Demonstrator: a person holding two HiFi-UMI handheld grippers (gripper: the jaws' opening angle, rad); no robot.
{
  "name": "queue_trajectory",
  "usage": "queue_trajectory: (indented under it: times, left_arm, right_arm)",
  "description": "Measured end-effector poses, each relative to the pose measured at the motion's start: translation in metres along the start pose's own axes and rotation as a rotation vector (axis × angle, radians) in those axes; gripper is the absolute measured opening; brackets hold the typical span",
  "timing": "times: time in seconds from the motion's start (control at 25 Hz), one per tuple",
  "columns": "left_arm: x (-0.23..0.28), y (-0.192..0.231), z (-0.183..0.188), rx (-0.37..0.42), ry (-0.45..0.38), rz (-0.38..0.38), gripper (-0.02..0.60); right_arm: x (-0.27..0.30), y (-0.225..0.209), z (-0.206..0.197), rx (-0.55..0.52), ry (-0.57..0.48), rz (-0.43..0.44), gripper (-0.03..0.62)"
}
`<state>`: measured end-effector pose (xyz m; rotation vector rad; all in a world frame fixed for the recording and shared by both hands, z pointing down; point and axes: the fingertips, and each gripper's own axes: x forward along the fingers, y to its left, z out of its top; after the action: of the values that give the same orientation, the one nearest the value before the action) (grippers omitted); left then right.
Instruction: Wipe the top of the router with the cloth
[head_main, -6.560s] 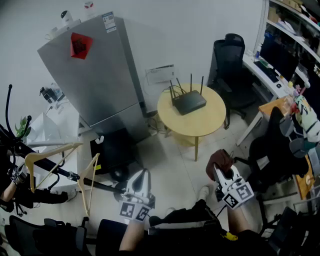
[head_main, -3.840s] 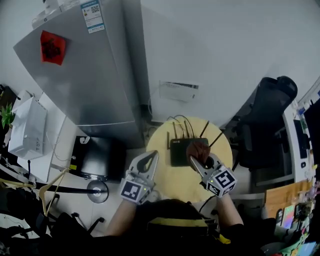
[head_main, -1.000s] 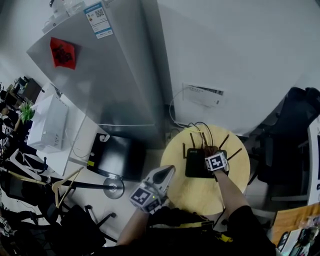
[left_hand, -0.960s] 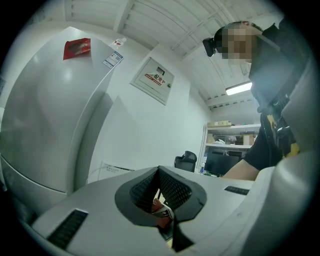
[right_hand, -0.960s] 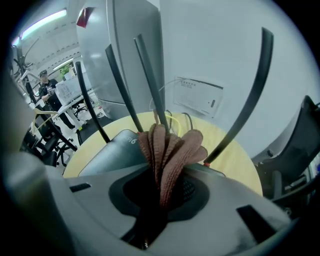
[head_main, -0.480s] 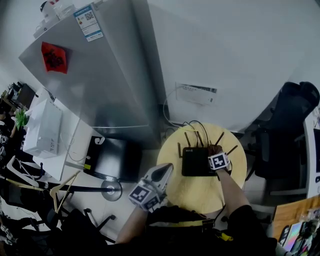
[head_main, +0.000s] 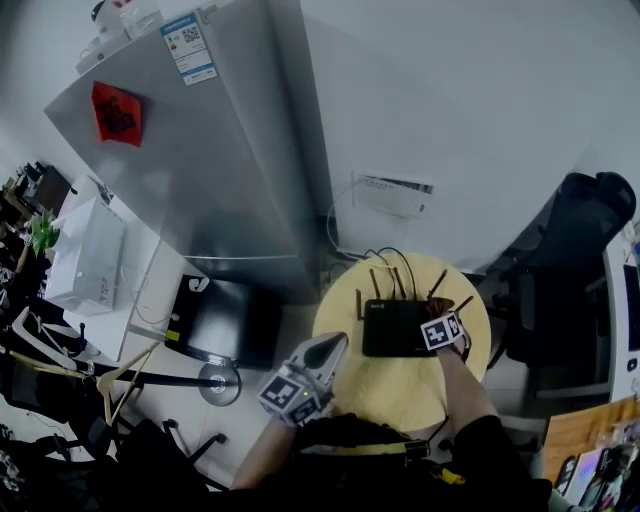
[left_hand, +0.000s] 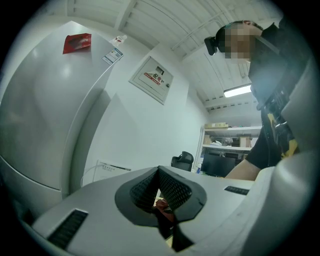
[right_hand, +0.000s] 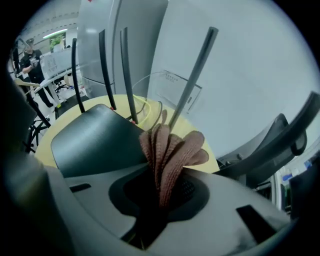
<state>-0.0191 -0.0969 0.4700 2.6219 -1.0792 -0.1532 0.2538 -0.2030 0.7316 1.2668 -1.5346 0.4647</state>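
1. The fridge (head_main: 200, 170) stands far ahead of both pairs of jaws. It is the only container we see, and its doors are shut, so its contents are hidden.
2. The table (head_main: 400, 390) lies under the right jaws. It looks light to us, and a hard press might rock it.
3. The router (right_hand: 95, 140) sits just ahead and left of the right jaws, its top bare. We judge a sideways stroke could shove it along the table or tug its cables (right_hand: 146, 106) instead of wiping it.
4. The antennas (right_hand: 192, 75) rise straight ahead of the right jaws, one close behind the cloth. A forward stroke could snag or bend them.
5. The cloth (right_hand: 170, 147) is pinched in the right gripper (right_hand: 162, 197), its folds fanning out ahead of the jaws by the router's right rear corner. We can't tell if it touches. Bunched like this, little of it would meet the top, and it could slip free.
6. The left gripper (left_hand: 160, 185) has its jaws together on nothing, well left of the right jaws. Nothing steadies the router.
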Motion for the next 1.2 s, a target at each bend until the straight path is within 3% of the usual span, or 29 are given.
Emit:
queue_trajectory:
  times: [0.12, 0.28, 0.36, 0.52, 0.68, 0.8, 0.88, 1.0, 1.2]
  left_arm:
    - [-0.007, 0.0, 0.004, 0.018, -0.005, 0.013, -0.009]
    - [-0.014, 0.003, 0.012, 0.042, -0.025, 0.015, -0.009]
    - [-0.02, 0.008, 0.013, 0.039, -0.034, 0.022, -0.009]
    - [-0.027, 0.012, 0.016, 0.053, -0.053, 0.021, -0.009]
    - [-0.031, 0.015, 0.013, 0.039, -0.047, 0.031, -0.009]
    - [-0.036, 0.02, 0.012, 0.036, -0.044, 0.049, -0.009]
    - [-0.041, 0.023, 0.013, 0.037, -0.046, 0.06, -0.009]
    - [-0.048, 0.024, 0.016, 0.042, -0.07, 0.09, -0.009]
    - [-0.049, 0.026, 0.019, 0.045, -0.097, 0.13, -0.009]
  right_arm:
    - [-0.003, -0.003, -0.007, 0.071, 0.012, -0.005, 0.069]
    - [-0.014, 0.018, 0.027, 0.132, -0.216, 0.076, 0.067]
    - [-0.027, 0.047, 0.04, 0.133, -0.274, 0.173, 0.067]
    - [-0.047, 0.111, 0.06, 0.174, -0.275, 0.429, 0.067]
    - [-0.066, 0.174, 0.073, 0.195, -0.228, 0.632, 0.067]
    - [-0.069, 0.211, 0.071, 0.177, -0.167, 0.723, 0.067]
    - [-0.061, 0.226, 0.066, 0.156, -0.124, 0.726, 0.067]
    - [-0.04, 0.229, 0.05, 0.114, -0.058, 0.655, 0.067]
    - [-0.027, 0.216, 0.038, 0.06, -0.038, 0.608, 0.067]
